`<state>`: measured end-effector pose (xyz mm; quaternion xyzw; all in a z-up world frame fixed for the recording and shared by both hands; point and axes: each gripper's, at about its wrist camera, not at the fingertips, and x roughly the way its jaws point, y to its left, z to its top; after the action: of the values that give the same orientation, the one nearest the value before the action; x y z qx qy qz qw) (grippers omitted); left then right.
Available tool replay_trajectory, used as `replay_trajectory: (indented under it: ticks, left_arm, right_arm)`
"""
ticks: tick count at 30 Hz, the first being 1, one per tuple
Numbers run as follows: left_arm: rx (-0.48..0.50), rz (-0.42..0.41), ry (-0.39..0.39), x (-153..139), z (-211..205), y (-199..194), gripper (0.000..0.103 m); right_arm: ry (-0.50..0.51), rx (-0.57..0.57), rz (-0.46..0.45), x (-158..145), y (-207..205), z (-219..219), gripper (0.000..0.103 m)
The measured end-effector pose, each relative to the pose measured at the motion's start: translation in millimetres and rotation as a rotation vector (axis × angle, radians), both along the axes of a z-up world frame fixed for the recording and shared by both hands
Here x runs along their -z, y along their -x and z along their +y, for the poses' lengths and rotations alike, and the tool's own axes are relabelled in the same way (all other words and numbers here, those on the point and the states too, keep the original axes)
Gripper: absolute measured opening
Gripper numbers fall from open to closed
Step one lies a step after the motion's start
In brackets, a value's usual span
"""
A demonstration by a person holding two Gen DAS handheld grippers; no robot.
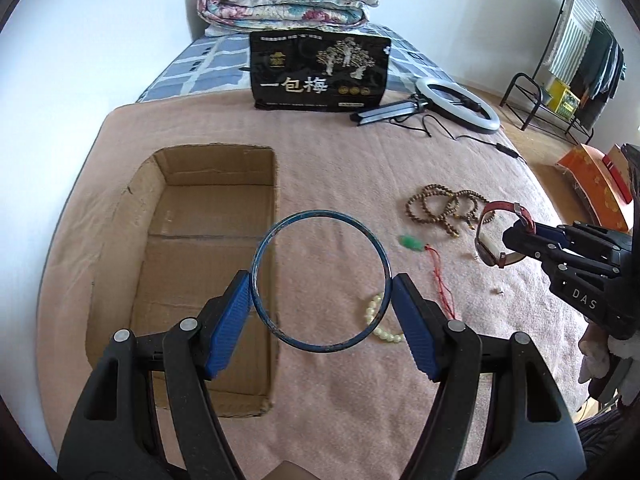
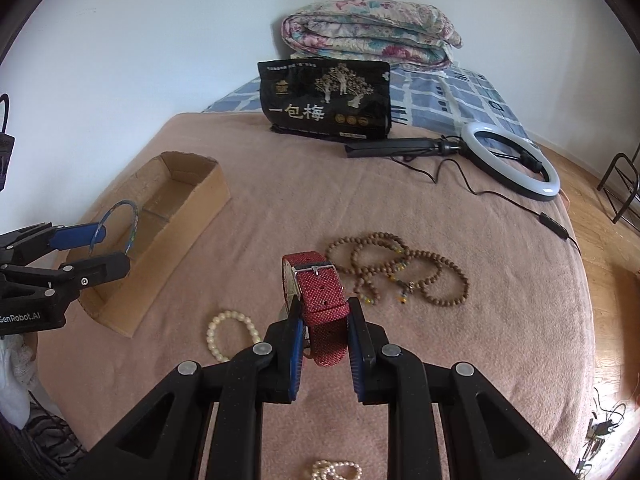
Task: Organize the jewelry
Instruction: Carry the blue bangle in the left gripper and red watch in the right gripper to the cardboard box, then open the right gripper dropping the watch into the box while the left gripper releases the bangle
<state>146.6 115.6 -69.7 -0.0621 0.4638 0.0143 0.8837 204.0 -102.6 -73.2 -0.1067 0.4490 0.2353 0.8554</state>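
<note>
My left hand-held gripper (image 1: 320, 300) is pinching a blue bangle (image 1: 320, 280) across its width, one pad on each side of the ring, which stands out ahead of the fingers. Below and to its left lies the open cardboard box (image 1: 192, 264) on the pink blanket (image 1: 340, 168) that covers the bed; the bangle hangs over the box's near right wall. Just under the bangle's right side I can see a pale bead bracelet (image 1: 380, 322) on the blanket, and further right a green pendant on a red cord (image 1: 414, 245).

My right hand-held gripper (image 2: 324, 336) is pressed onto the strap of a red watch (image 2: 320, 296), which sticks up ahead of the fingers, buckle on top. Just beyond it to the right the brown bead strands (image 2: 400, 268) lie in loops on the blanket. The pale bead bracelet sits to the gripper's left, and another pale bead piece (image 2: 336, 470) is directly below it. Far ahead stand a black snack bag (image 2: 326, 100) and a ring light (image 2: 510, 160).
</note>
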Motion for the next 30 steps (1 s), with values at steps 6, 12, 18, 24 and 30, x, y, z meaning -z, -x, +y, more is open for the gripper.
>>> replay_trajectory:
  ticks: [6,12,18,24,30]
  left_arm:
    - [-0.08,0.005,0.004,5,48,11,0.072]
    - [-0.14,0.018,0.012,16,84,24,0.072]
    - [-0.16,0.034,0.026,28,103,31,0.072]
    - [-0.156,0.056,0.033,41,111,32,0.072]
    - [-0.156,0.07,0.049,48,115,34,0.072]
  right_arm:
    - [-0.014,-0.05,0.002,0,-2,43,0.018]
    - [-0.028,-0.096,0.002,2,-4,85,0.018]
    - [-0.031,-0.143,0.008,7,-6,124,0.018]
    - [-0.038,-0.175,0.015,13,-11,159,0.018]
    - [-0.041,-0.203,0.021,19,-15,187,0.018]
